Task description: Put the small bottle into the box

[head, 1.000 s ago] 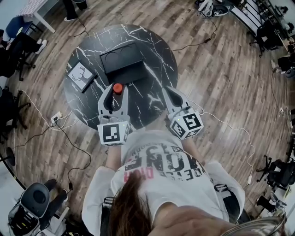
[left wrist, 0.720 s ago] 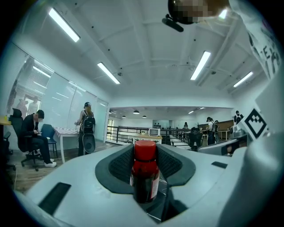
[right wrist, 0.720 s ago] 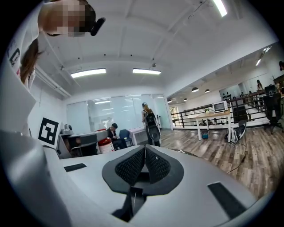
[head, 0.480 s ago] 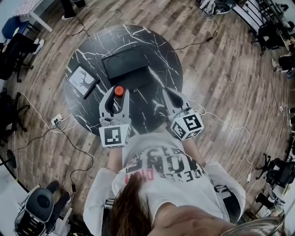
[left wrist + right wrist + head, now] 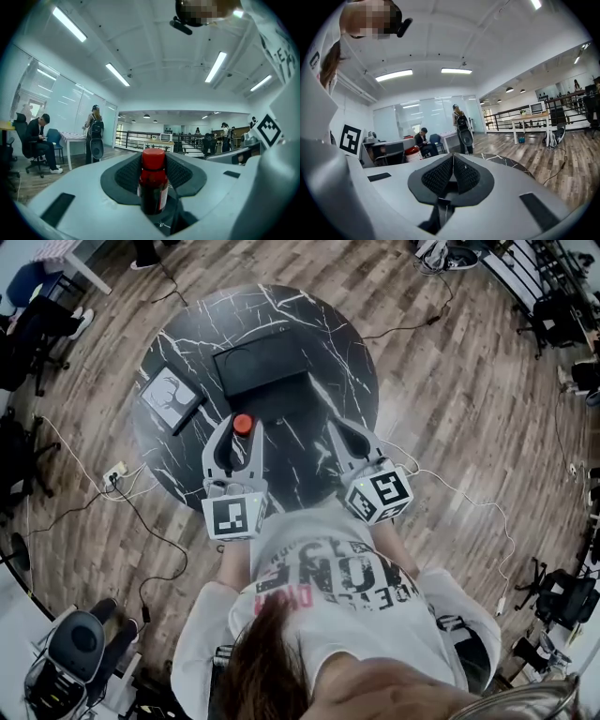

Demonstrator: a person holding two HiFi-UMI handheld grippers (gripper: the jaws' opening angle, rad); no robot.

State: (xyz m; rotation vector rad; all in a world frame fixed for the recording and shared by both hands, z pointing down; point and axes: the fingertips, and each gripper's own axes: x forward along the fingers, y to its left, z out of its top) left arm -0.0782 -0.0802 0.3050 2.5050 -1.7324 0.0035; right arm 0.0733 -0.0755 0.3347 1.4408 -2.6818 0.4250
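A small dark bottle (image 5: 242, 425) with a red cap stands upright between the pads of my left gripper (image 5: 236, 422), which is shut on it above the near part of the round marble table (image 5: 178, 352). In the left gripper view the bottle (image 5: 153, 183) fills the gap between the jaws. The black box (image 5: 262, 365) lies on the table beyond the bottle, its flap spread toward me. My right gripper (image 5: 337, 427) hangs to the right of the left one, jaws closed together with nothing between them (image 5: 452, 169).
A framed picture with a deer drawing (image 5: 169, 396) lies on the table's left side. Cables (image 5: 141, 498) run over the wooden floor around the table. Chairs and a few people (image 5: 37, 143) are at the room's left edge.
Both grippers have shifted slightly nearer the box and a little lower, the bottle still in the left one. The view has drifted, so the table sits higher in the picture.
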